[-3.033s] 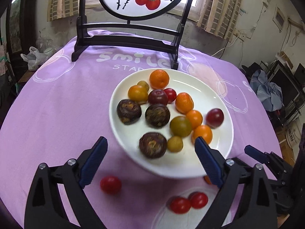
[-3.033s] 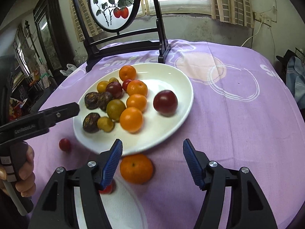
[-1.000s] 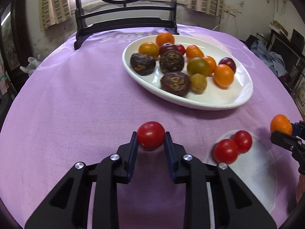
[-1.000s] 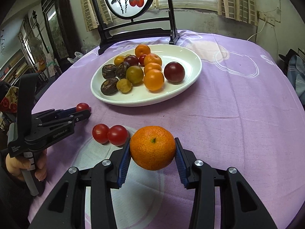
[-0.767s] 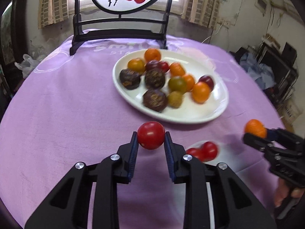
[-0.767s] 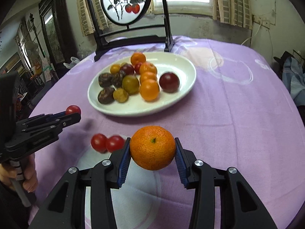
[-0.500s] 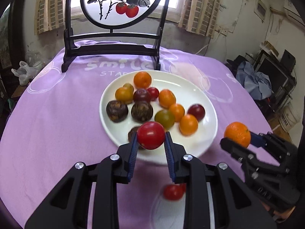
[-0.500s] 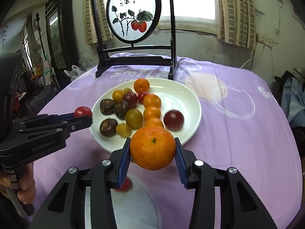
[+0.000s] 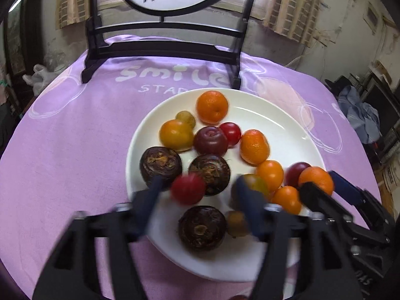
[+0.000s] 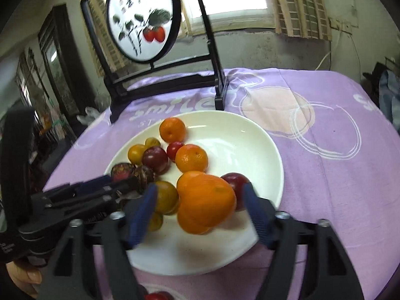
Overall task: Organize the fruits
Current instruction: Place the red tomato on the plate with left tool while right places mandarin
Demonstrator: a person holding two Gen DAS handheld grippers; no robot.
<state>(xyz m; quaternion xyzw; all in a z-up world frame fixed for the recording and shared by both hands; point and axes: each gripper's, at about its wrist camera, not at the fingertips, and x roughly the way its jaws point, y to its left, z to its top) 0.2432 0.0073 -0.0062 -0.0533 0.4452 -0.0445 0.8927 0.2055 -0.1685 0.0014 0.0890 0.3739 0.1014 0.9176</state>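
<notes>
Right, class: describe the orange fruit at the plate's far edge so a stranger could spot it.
Find the white plate on the purple cloth, in front of the black stand. At the plate's far rim, nearest that stand, sits a mandarin. Unlike the other orange fruits, it heads the cluster.

A plate (image 9: 287, 135) is set on the surface (image 9: 75, 135) ahead of both claws; a stand (image 9: 162, 47) is placed behind it.

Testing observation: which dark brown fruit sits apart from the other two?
The dark fruit nearest the left camera; the others sit side by side behind.
</notes>
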